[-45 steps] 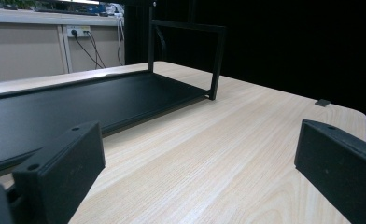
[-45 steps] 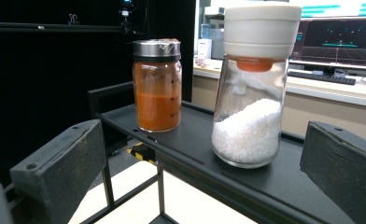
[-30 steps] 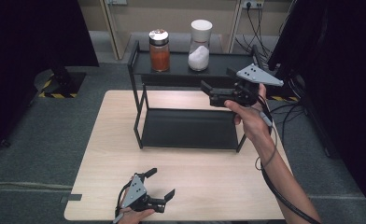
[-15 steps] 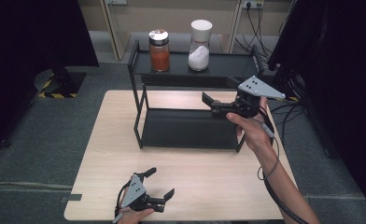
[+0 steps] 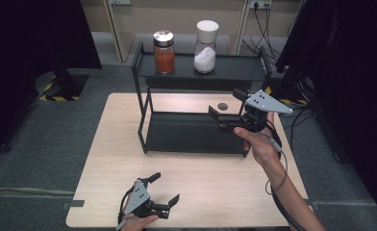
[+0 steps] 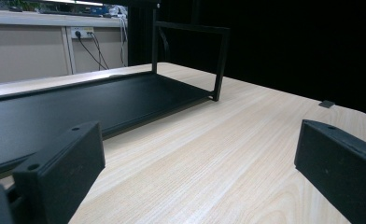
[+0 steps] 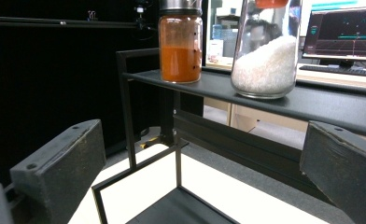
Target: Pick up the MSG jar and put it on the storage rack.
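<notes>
Right gripper [image 5: 223, 105]: jaws wide apart, empty, held above the rack's lower shelf [image 5: 186, 132].
Left gripper [image 5: 163, 188]: jaws wide apart, empty, low over the bench [image 5: 215, 187].
Orange jar [image 5: 164, 52] and white jar [image 5: 206, 46]: on the top shelf [image 5: 234, 67], near each other.
Cut off: jar lids, in the right gripper view.

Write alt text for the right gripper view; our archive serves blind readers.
Between the right gripper's open black fingers, an orange-filled jar and a white-filled jar stand on a black rack's top shelf.
</notes>
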The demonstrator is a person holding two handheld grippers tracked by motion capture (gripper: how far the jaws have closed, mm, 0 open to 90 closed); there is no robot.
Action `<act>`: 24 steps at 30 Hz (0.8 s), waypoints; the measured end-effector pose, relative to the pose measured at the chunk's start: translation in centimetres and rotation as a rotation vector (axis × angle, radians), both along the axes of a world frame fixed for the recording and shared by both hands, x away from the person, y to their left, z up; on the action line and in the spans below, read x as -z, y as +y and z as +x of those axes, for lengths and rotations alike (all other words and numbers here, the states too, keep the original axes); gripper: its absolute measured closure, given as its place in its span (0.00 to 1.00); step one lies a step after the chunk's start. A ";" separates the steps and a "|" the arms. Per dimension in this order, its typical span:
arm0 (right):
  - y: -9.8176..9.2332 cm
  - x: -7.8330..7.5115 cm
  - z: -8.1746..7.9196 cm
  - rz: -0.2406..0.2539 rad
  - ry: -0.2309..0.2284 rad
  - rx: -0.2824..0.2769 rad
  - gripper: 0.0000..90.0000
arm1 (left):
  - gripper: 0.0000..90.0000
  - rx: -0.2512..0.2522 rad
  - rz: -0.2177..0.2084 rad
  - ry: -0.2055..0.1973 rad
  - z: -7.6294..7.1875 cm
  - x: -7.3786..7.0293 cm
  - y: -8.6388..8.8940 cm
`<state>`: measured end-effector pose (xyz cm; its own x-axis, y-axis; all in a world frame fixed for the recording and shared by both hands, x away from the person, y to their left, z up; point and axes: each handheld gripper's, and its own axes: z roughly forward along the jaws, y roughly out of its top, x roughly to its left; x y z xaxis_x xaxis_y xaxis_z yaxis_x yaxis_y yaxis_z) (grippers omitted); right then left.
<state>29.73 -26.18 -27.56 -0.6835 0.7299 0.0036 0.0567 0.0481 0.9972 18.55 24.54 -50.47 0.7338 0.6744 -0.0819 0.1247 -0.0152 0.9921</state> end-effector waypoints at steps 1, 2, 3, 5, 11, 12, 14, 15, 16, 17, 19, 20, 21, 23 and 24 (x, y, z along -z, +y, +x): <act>0.0 0.1 -0.1 0.000 0.000 0.000 0.00 | 0.01 0.000 0.000 0.000 0.0 0.0 0.0; -0.1 0.2 -0.1 0.001 0.000 -0.001 0.00 | 0.01 0.000 0.000 0.000 0.0 0.0 0.0; -0.1 0.3 -0.2 0.001 0.001 -0.001 0.00 | 0.01 0.000 0.000 -0.001 0.0 0.0 0.0; -0.2 0.5 -0.3 0.002 0.002 -0.003 0.00 | 0.01 -0.001 0.001 -0.002 0.0 0.0 0.0; -0.5 1.4 -0.7 0.000 0.012 -0.013 0.00 | 0.01 -0.002 0.001 -0.002 0.0 0.0 0.0; -0.6 1.5 -0.8 0.000 0.013 -0.015 0.00 | 0.01 -0.002 0.001 -0.002 0.0 0.0 0.0; -0.7 1.8 -0.9 0.003 0.012 -0.016 0.00 | 0.01 -0.003 0.001 -0.002 0.0 0.0 0.1; -0.7 1.9 -1.0 0.003 0.010 -0.016 0.00 | 0.01 -0.005 0.000 -0.002 0.0 0.0 0.1; -0.7 2.0 -1.1 0.001 0.008 -0.015 0.00 | 0.01 -0.005 0.001 -0.001 0.0 0.0 0.1; -0.8 2.1 -1.2 -0.001 0.008 -0.016 0.00 | 0.01 -0.006 0.000 -0.001 0.0 0.0 0.1; -0.9 2.3 -1.3 -0.003 0.006 -0.019 0.00 | 0.01 -0.007 -0.003 -0.004 0.0 0.1 0.1; -0.9 2.4 -1.4 -0.003 0.003 -0.018 0.00 | 0.01 -0.006 -0.003 -0.005 0.0 0.1 0.1; -1.0 2.5 -1.5 -0.005 0.002 -0.016 0.00 | 0.01 -0.006 -0.004 -0.005 0.0 0.1 0.1; -1.0 2.8 -1.6 -0.008 0.000 -0.013 0.00 | 0.01 -0.006 -0.004 -0.006 0.0 0.1 0.1; -1.1 2.9 -1.6 -0.008 0.003 -0.014 0.00 | 0.01 -0.007 -0.004 -0.007 0.0 0.1 0.1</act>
